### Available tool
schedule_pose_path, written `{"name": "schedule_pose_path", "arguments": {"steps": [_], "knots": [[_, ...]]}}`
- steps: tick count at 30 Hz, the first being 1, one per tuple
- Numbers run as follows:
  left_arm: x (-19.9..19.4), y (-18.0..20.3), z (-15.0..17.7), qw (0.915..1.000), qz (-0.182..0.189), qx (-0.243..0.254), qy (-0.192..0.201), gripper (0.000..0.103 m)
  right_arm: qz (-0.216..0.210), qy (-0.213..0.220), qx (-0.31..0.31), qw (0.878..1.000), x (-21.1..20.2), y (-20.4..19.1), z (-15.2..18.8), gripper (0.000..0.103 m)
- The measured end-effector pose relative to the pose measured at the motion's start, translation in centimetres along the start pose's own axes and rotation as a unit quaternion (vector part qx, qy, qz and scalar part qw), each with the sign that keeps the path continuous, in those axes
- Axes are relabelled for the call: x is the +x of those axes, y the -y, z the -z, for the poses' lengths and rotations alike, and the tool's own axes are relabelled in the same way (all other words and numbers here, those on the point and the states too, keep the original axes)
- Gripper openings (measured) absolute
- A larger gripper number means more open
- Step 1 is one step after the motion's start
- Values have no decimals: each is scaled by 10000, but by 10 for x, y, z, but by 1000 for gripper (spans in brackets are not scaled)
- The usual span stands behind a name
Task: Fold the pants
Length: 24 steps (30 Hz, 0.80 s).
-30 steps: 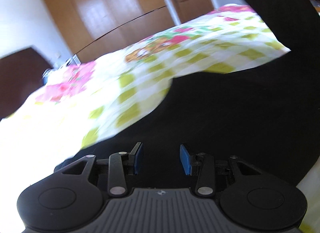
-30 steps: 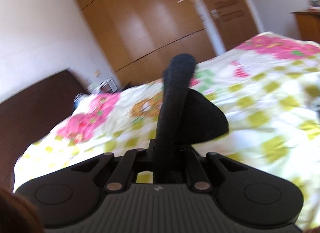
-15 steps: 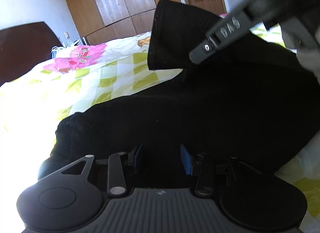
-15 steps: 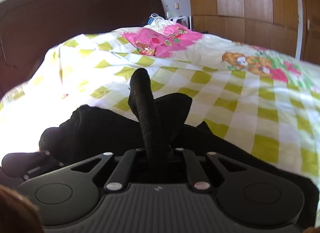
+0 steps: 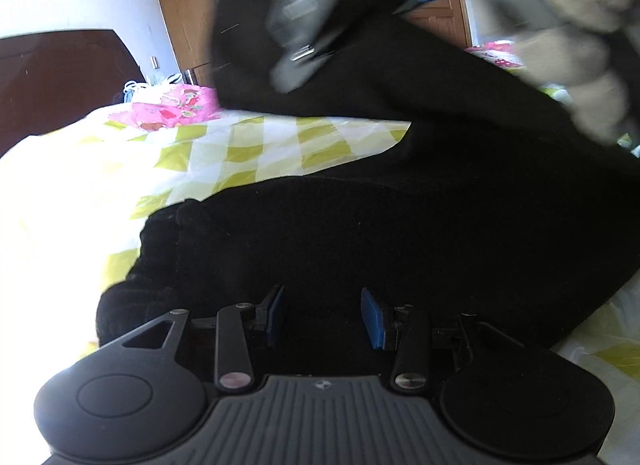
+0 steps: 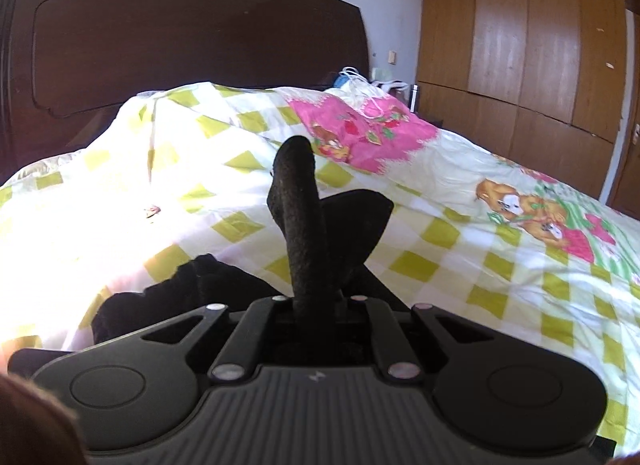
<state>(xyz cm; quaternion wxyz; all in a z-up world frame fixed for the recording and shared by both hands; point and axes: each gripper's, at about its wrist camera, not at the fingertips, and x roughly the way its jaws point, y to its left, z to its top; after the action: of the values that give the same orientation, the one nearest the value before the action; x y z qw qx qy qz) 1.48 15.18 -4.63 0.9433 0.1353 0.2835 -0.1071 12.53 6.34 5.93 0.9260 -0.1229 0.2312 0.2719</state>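
Pants: black fabric pants (image 5: 400, 233) on the yellow-checked floral quilt (image 6: 460, 265), long axis across the left view.
Raised end: clamped upright in right tongs (image 6: 316, 301).
Left tongs (image 5: 323, 315): parted, above fabric.
Containers: none visible.

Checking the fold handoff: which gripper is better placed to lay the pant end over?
Right. The right gripper is already shut on the black pants fabric, lifted over the bed; the left gripper is open, holding nothing.
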Motion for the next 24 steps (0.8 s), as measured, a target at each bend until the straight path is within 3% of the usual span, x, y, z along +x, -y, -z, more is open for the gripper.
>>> {"name": "schedule_pose_path", "arguments": {"steps": [8,14,18,21,24], "knots": [[-5,-12,18,9991,178,-384,100,54,-516,-751,-428,9949,68,-59,10,8],[-13,-11,25,9983,267,-505,141,54,-461,-723,-722,9937,72,-77,18,9],[-14,-16,28,9974,301,-637,156,54,-649,-738,-877,9913,70,-80,20,11],[-11,-27,30,9967,339,-709,193,54,-865,-641,-946,9897,67,-84,21,19],[-16,-29,33,9965,367,-739,161,54,-1238,-712,-947,9852,67,-93,22,15]]}}
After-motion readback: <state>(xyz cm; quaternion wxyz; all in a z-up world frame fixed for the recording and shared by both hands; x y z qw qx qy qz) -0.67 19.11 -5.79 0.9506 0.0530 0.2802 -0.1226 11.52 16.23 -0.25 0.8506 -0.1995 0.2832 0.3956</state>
